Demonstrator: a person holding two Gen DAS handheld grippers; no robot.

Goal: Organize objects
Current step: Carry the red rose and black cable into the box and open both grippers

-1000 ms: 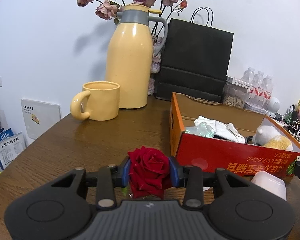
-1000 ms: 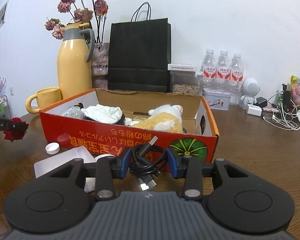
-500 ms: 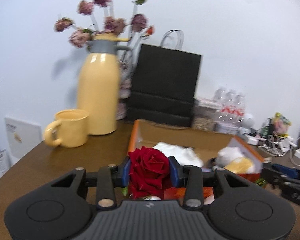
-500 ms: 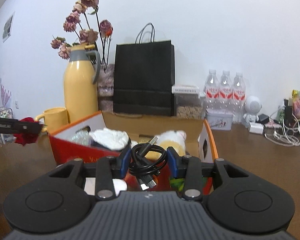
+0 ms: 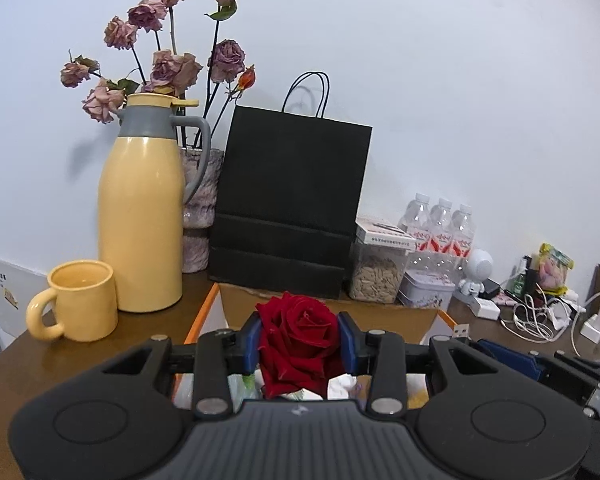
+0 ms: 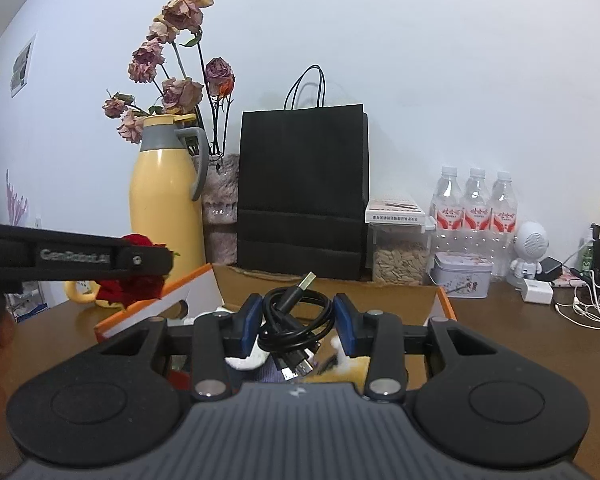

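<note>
On my left gripper (image 6: 148, 258), side of one finger, embossed lettering reads "GenRobot.AI". Bottle labels and box strip illegible.

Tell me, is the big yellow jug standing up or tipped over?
Standing up. The tall yellow thermos jug sits upright on the brown wooden table.

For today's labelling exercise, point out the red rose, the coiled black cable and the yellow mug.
red rose (image 5: 298, 338), left wrist view, centre of the bloom.
coiled black cable (image 6: 296, 320), right wrist view, on the coil.
yellow mug (image 5: 86, 306), left wrist view, outer wall.
</note>
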